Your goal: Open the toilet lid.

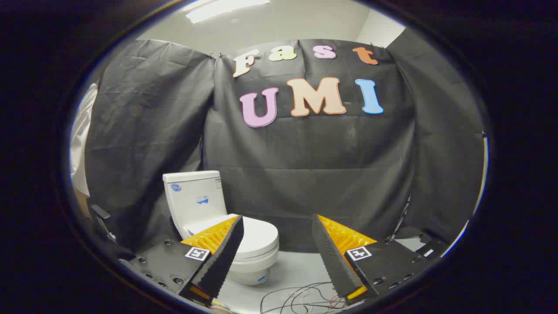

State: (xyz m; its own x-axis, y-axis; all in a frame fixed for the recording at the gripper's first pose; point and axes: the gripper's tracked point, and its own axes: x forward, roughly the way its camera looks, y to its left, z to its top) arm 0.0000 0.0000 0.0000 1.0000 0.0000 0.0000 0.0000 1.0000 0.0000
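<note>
Nothing looks done yet: the lid (257,235) lies flat on the toilet (205,209) beyond the left finger, untouched, while the gripper (277,223) hangs back with fingers spread

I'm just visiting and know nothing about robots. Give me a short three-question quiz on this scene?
1. True or false: the lid of the white ceramic toilet is already up.
2. The gripper fingers are: A) wide apart, B) pressed together.
3. What lies on the pale floor ahead of the fingers?

Key: 1. False, it lies flat. 2. A, holding nothing. 3. Loose thin cables.
</note>
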